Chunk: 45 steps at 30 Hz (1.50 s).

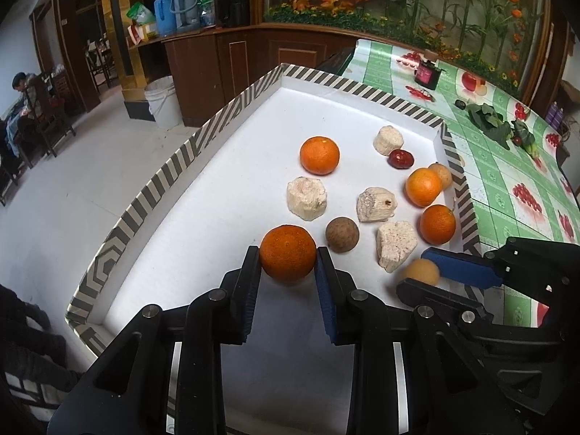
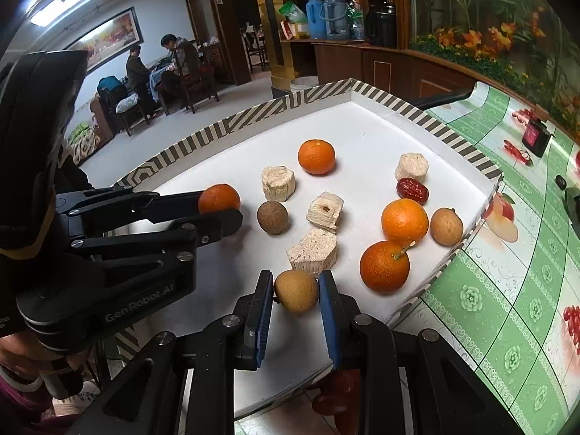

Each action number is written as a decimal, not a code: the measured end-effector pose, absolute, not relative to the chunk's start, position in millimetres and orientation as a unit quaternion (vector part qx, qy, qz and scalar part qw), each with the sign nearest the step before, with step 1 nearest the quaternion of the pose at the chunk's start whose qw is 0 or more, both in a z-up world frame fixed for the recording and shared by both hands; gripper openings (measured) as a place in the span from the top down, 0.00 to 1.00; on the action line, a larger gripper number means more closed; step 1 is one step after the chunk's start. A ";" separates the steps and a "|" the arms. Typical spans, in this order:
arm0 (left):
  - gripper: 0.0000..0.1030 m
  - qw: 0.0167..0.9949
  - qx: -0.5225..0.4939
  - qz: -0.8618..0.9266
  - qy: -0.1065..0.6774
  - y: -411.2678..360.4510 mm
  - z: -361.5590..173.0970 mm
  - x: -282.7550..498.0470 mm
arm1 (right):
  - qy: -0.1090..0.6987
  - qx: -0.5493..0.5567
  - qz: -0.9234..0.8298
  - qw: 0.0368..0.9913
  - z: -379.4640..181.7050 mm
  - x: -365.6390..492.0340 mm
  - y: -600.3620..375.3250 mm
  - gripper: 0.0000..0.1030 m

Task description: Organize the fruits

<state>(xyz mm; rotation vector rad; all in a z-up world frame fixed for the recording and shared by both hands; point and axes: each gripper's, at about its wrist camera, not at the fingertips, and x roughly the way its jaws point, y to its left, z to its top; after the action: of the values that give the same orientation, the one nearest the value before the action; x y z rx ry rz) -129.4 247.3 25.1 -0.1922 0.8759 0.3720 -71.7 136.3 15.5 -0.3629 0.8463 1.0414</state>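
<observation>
The left hand-held gripper grips an orange and the right hand-held gripper pinches a longan, both near the striped tray front edge, so squeeze gently and lift straight

Both wrist cams sit low and close, looking forward and down along their fingers into the white tray. Shared: tray interior. Right tool shows at 4 o'clock in left view; left tool at 9 o'clock in right view.
</observation>
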 end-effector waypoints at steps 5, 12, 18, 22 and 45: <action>0.55 0.884 -0.096 0.186 0.417 248.2 25.1 -132.1 | 0.386 -0.160 0.483 0.769 16.5 -73.5 133.6 0.73; 0.55 0.894 -0.090 0.190 0.395 237.1 34.6 -135.9 | 0.372 -0.121 0.473 0.789 30.2 -78.8 108.4 0.74; 0.55 0.910 -0.070 0.187 0.363 213.6 49.1 -134.6 | 0.339 -0.105 0.422 0.834 44.6 -76.5 83.2 0.73; 0.55 0.919 -0.064 0.188 0.342 202.9 57.5 -134.5 | 0.331 -0.096 0.394 0.852 46.9 -73.4 72.6 0.73; 0.55 0.924 -0.029 0.197 0.325 177.1 65.3 -132.3 | 0.317 -0.062 0.390 0.862 48.4 -69.3 51.5 0.73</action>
<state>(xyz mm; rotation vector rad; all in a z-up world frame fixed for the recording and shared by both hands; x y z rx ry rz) -132.3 177.1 65.3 -0.0605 0.6664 0.4050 -69.3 51.5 48.3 -0.1296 0.6654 0.8177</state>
